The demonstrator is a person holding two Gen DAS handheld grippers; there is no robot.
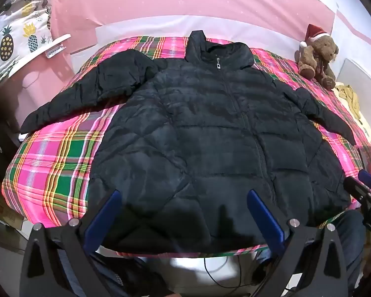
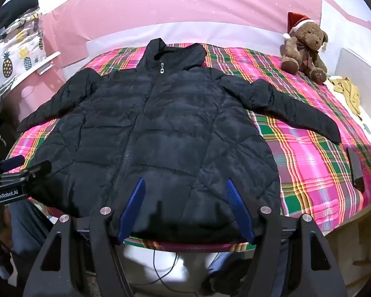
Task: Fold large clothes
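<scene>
A black quilted puffer jacket lies flat and zipped on a pink and green plaid bed cover, collar at the far side, both sleeves spread outward. In the right wrist view the same jacket fills the middle of the bed cover. My left gripper hovers open above the jacket's near hem, blue fingers wide apart with nothing between them. My right gripper is also open over the hem, right of the zip. Each gripper shows at the other view's edge.
A brown teddy bear in a red Santa hat sits at the far right corner. A dark phone-like slab lies on the cover's right side. Yellow cloth sits by the right edge. A pineapple-print pillow is at far left. Cables hang below the bed's near edge.
</scene>
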